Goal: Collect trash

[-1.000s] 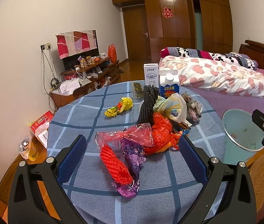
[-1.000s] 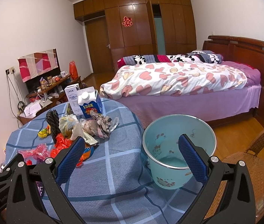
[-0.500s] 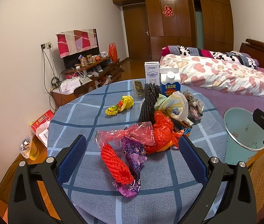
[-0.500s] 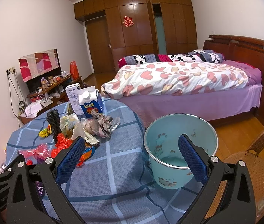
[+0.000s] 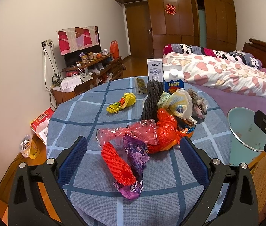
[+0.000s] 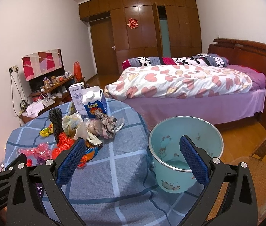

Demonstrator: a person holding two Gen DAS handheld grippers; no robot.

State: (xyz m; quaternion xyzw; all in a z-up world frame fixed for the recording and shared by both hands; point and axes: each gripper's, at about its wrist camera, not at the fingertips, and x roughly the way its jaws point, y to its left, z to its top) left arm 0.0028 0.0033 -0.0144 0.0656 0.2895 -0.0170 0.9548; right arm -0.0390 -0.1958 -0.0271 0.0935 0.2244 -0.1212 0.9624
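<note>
Bedroom table littered; left gripper (image 5: 133, 158) spread: straddle red mesh roll (image 5: 118, 164) squarely. Right gripper (image 6: 133, 154) spread, empty.

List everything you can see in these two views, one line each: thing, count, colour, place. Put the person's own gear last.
table: 1, blue checked cloth, centre
red net roll: 1, red, table's near edge
purple wrapper: 1, purple, beside the net roll
pink film: 1, pink, behind the wrapper
orange-red bag: 1, in the pile
black net roll: 1, black, upright in the pile
pale bag: 1, yellowish white, right of the black roll
yellow wrapper: 1, yellow, apart, left of the pile
cartons: 2, white and blue, table's far edge
bin: 1, pale teal, right of the table
bed: 1, heart-print quilt, far right
left gripper: 1, blue fingers open, over the table's near edge
right gripper: 1, blue fingers open, between table and bin
</note>
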